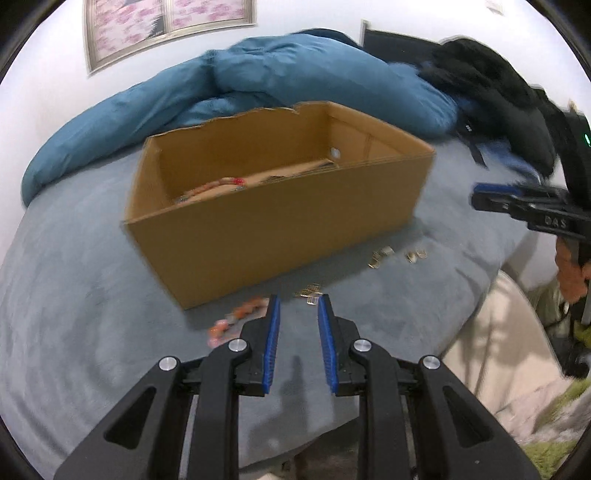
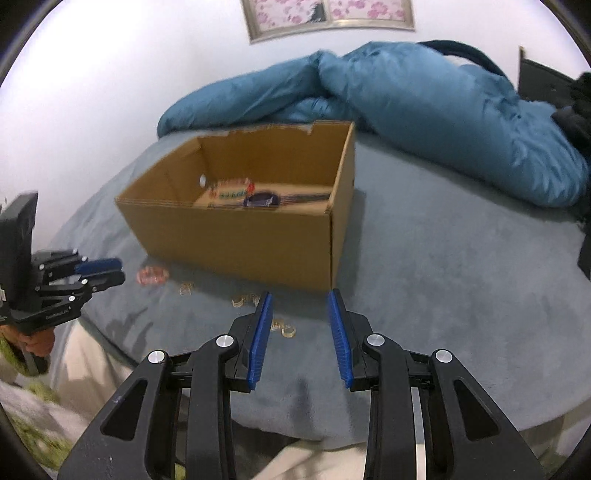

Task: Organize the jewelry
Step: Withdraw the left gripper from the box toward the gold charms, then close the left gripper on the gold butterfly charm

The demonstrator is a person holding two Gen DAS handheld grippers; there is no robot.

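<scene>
A: Grippers, nearest items. The left gripper is seen with its jaws parted and nothing between the blue pads; the right gripper is likewise parted, a little wider, and empty. Both are angled down over the grey bedspread.

B: Loose jewelry, next out?

A: A pink-orange beaded bracelet is recorded on the spread just left of the left gripper's fingertips. Small gold rings are scattered just beyond those tips, with further gold pieces lying to the right, near the box's front wall. In the right wrist view, gold rings are found just beside the left pad of the right gripper.

B: And beyond that?

A: An open cardboard box is set on the bed; beaded strands are already laid inside, and a dark purple item is visible there too, its kind not to be told. A blue duvet is heaped behind, dark clothing lies at the far right, and a framed picture is hung on the wall.

B: How is the pick-up best handled?

A: One piece should probably be chosen per gripper. The pads are best lowered until a ring is straddled, then closed gently, since the soft spread may be pinched along with thin metal. Motion blur is present, so a slower approach is advised.
</scene>
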